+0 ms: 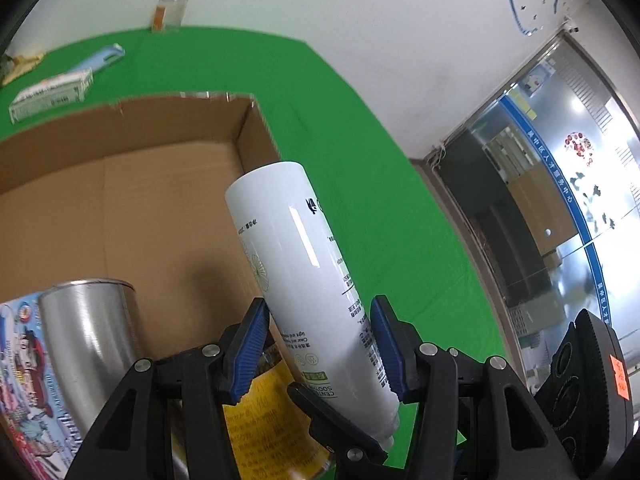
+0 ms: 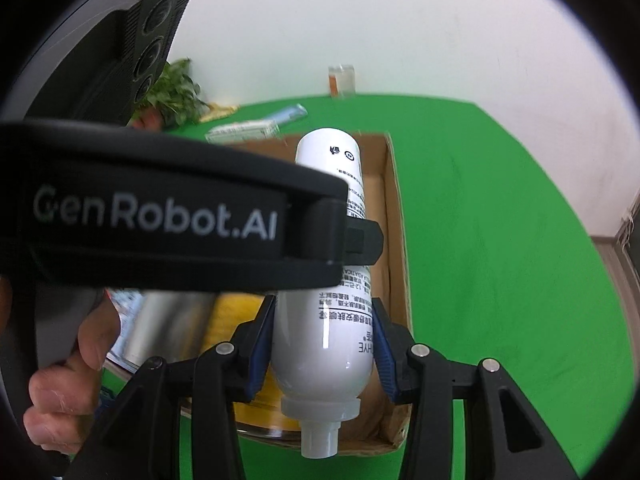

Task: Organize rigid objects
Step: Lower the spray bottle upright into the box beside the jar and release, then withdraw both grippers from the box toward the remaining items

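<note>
We have both claws clamped on the white spray bottle — left claw [image 1: 320, 350] mid-body, right claw [image 2: 324, 344] near the nozzle shoulder — held tilted over the cardboard box [image 1: 132, 200]. Glossy, stiff, probably light — it could slip, so grip the straight wall.

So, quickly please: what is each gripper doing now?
Left gripper: closed on the white bottle.
Right gripper: closed on the same white bottle.

The left gripper's black body [image 2: 168, 216] hides most of the cardboard box [image 2: 394, 216]. The printed tin [image 1: 24, 364] is cut off at the frame edge, and the far cartons [image 2: 244, 130] are blurred.
</note>
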`<state>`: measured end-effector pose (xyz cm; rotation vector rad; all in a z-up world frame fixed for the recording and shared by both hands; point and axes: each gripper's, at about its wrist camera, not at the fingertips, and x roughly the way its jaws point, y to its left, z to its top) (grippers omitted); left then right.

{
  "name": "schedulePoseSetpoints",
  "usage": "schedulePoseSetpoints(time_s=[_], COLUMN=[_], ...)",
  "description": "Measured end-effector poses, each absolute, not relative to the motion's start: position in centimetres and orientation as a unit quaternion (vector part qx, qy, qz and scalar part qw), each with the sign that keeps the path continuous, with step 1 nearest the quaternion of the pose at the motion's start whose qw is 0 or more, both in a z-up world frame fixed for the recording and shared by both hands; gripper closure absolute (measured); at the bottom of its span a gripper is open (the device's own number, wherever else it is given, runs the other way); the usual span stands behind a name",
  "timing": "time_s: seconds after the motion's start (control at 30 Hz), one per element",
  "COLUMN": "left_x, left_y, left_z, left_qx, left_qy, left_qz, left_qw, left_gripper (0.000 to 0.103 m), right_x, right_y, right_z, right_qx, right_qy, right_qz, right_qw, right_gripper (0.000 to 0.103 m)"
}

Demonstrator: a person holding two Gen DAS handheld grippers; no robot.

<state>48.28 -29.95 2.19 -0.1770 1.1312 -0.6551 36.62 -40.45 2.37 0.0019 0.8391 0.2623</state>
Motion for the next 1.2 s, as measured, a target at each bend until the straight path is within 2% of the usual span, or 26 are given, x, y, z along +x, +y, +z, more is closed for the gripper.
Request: schedulePoseSetpoints(time_s=[0.27,0.3,0.33,0.4,0.47,0.53,0.6,0.67,0.77,0.83,1.2], left_x=[48.8,48.7,48.4,46.9,45.2,42.5,39.0,35.9,30.5,27.4,20.8], left_y=[-32.1,-31.7,-31.5,-30.5,-29.7,-28.4,-26.7,-24.6,-20.8,-18.2,-6.3], left_z=[0.3,0.5,0.7,1.7,3.0,4.6,6.2,7.2,8.5,8.7,5.6], left_qx=[-0.048,-0.056,-0.062,-0.067,-0.056,-0.048,-0.039,-0.030,-0.022,-0.020,-0.145], left_qy=[0.536,0.536,0.535,0.520,0.499,0.470,0.431,0.393,0.318,0.296,0.325], left_qz=[-0.298,-0.299,-0.301,-0.298,-0.287,-0.280,-0.271,-0.256,-0.218,-0.188,-0.085], left_qw=[0.788,0.788,0.787,0.797,0.816,0.836,0.860,0.883,0.923,0.936,0.931], left_gripper=[0.051,0.050,0.048,0.039,0.031,0.029,0.020,0.001,0.001,0.001,0.001], right_x=[36.1,35.8,35.4,34.1,32.0,30.5,28.9,27.5,25.3,24.1,22.8], right_y=[-42.9,-43.1,-43.3,-43.9,-44.2,-44.5,-44.8,-44.9,-44.9,-42.7,-40.2], right_z=[1.1,1.4,1.7,2.7,4.1,5.1,6.5,8.2,10.1,10.6,10.0], right_qx=[0.032,0.032,0.033,0.041,0.037,0.034,0.039,0.041,0.035,0.028,0.074], right_qy=[0.424,0.423,0.422,0.409,0.394,0.393,0.410,0.419,0.425,0.421,0.444], right_qz=[0.124,0.122,0.124,0.135,0.136,0.129,0.115,0.115,0.111,0.110,0.132], right_qw=[0.897,0.897,0.898,0.901,0.908,0.910,0.904,0.900,0.898,0.900,0.883], right_gripper=[0.058,0.050,0.032,0.018,0.018,0.017,0.017,0.017,0.017,0.017,0.017])
